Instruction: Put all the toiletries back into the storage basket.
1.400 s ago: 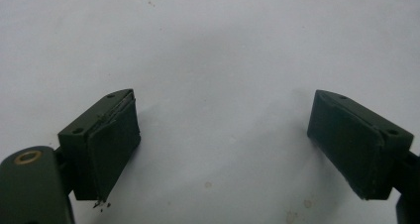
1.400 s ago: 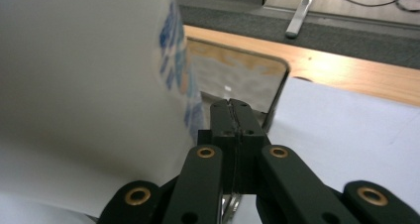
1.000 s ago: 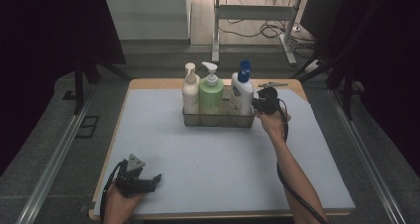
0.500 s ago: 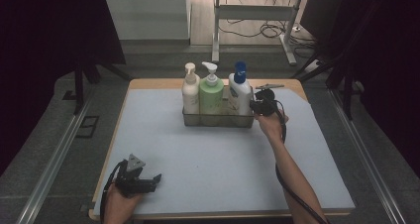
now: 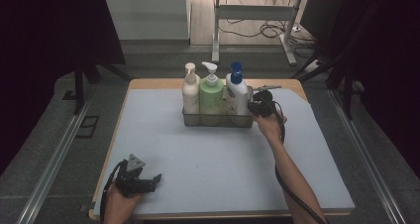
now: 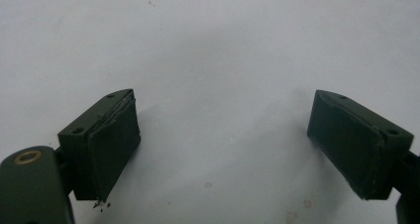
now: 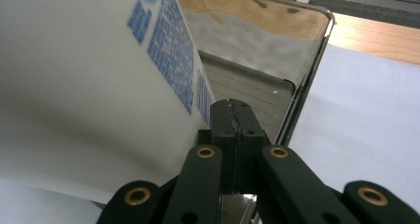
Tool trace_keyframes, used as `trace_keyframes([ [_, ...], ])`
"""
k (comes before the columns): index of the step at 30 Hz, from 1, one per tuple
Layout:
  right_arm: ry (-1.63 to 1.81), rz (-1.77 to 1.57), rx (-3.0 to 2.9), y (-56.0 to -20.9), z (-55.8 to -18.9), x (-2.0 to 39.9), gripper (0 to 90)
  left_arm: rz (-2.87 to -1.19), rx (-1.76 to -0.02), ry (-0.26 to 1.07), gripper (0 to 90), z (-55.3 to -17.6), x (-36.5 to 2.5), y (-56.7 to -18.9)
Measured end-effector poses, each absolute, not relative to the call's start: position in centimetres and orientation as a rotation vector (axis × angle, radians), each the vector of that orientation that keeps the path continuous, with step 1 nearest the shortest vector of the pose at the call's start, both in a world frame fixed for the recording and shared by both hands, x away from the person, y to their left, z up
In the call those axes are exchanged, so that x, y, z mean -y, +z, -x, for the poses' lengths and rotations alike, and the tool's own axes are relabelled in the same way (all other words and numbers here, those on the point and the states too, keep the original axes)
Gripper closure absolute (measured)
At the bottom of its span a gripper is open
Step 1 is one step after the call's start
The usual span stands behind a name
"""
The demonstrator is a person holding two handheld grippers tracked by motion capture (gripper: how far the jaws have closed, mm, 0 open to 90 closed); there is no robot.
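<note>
1. Black jaws of the left gripper (image 5: pixel 148 180) stand wide apart over the pale blue mat (image 5: pixel 208 159) at the near left corner, holding nothing
2. Clear rectangular caddy (image 5: pixel 218 119) sits at the far middle of the mat, with a cream pump bottle (image 5: pixel 190 92), a green pump bottle (image 5: pixel 211 95) and a white blue-capped bottle (image 5: pixel 237 92) upright in it
3. Right gripper (image 7: pixel 233 130) is pressed fully together at the caddy's right end; it looks pinched on the thin wall beside the white bottle
4. To shift the caddy well, I'd keep that pinch low and firm and drag slowly, so the tall bottles don't tip
</note>
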State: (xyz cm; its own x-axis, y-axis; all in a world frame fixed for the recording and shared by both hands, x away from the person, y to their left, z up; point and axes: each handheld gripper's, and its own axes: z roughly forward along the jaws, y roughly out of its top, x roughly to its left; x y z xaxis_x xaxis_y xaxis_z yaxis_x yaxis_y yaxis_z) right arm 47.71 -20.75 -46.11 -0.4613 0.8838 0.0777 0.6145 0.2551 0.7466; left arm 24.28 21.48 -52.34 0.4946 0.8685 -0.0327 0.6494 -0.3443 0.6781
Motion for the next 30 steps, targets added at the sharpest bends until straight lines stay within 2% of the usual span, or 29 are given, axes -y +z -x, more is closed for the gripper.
trace_keyframes([
  [30,1.044,-1.336,-2.243,-46.4,-47.6,19.0,88.0,-2.106,-1.242,0.445,12.3,-24.3,-21.5,-52.3],
])
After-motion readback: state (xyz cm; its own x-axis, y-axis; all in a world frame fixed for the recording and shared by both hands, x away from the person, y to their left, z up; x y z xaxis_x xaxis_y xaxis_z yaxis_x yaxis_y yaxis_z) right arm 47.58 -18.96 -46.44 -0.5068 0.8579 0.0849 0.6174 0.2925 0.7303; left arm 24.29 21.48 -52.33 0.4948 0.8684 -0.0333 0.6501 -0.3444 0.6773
